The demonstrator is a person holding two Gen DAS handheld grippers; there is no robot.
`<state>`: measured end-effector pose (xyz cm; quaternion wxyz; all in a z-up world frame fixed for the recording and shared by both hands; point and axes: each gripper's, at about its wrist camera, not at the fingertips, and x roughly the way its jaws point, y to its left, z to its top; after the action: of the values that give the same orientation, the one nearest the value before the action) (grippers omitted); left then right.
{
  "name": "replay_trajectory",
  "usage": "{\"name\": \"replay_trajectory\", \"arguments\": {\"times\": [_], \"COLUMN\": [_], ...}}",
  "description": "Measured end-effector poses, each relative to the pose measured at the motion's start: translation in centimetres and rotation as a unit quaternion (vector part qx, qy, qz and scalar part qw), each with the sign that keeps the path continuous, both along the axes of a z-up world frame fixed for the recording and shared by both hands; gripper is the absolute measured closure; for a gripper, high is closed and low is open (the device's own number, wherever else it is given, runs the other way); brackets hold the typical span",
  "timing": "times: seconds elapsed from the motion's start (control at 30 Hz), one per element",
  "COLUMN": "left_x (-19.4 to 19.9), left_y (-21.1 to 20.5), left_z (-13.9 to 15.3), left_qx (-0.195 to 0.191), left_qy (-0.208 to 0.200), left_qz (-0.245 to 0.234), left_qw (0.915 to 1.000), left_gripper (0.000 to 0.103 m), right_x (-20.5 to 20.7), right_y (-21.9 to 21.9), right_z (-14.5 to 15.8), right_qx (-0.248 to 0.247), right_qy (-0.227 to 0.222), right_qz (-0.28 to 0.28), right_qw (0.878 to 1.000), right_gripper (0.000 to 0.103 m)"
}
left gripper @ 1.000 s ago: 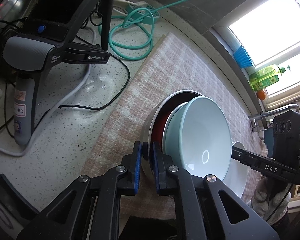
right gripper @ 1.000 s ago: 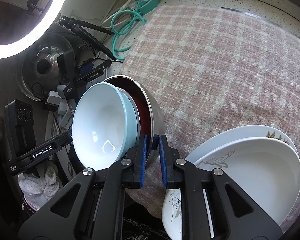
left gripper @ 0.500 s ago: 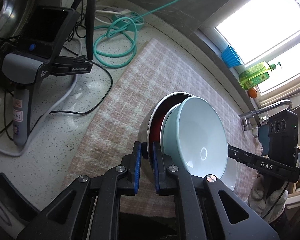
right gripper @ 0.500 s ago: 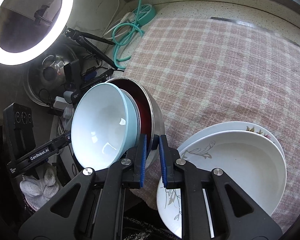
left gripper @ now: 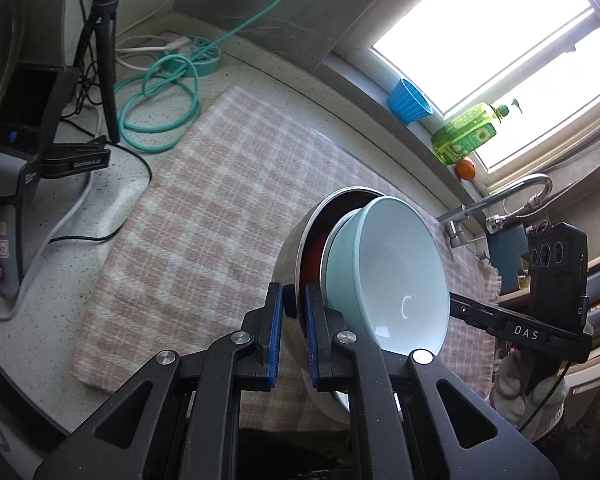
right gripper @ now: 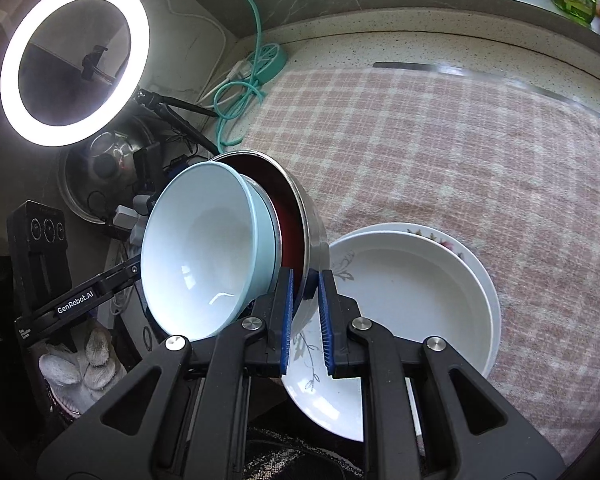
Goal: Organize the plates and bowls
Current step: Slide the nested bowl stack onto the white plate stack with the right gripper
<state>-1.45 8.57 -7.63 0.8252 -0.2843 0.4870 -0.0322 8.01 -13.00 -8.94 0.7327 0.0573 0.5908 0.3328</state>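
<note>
A steel bowl (left gripper: 300, 248) with a red inside (right gripper: 288, 220) holds a light blue bowl (left gripper: 396, 276) nested in it, and the stack hangs tilted above the pink checked cloth (left gripper: 204, 216). My left gripper (left gripper: 294, 300) is shut on the steel rim on one side. My right gripper (right gripper: 305, 280) is shut on the steel bowl (right gripper: 314, 240) at the opposite rim, with the light blue bowl (right gripper: 204, 256) to its left. Two stacked white flowered plates (right gripper: 412, 292) lie on the cloth (right gripper: 460, 152) below the right gripper.
A ring light (right gripper: 74, 62) on a tripod (left gripper: 104, 60), a coiled teal cable (left gripper: 160, 96) and a black device on a stand (left gripper: 28, 128) crowd the counter's left. A blue cup (left gripper: 408, 98), a green bottle (left gripper: 464, 134) and a faucet (left gripper: 500, 200) line the window side.
Both grippers have risen with the bowl stack still held between them. The cloth and the white plates now lie farther below, and more of the window sill and the ring light shows.
</note>
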Motion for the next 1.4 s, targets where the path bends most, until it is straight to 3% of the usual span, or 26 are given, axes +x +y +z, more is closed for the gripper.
{"name": "replay_trajectory", "arguments": {"times": [0.6,1.4], "left_x": [0.9,1.0], "left_y": [-7.6,-9.8], "left_z": [-1.6,-2.8], "left_qx": [-0.004,0.008], "left_qy": [0.019,0.038], "left_qz": [-0.066,-0.084], "left_qw": [0.9977,0.9957], "left_gripper": [0.095,0.095], "right_x": [-1.8,-3.0], "right_y": [-8.3,-10.3], "right_z": [-1.5,-3.0], "right_qx": [-0.015,-0.019], "right_qy": [0.015,0.03], "right_qz": [-0.054,-0.067], "right_qw": [0.998,0.997], "right_gripper": [0.089,0.089]}}
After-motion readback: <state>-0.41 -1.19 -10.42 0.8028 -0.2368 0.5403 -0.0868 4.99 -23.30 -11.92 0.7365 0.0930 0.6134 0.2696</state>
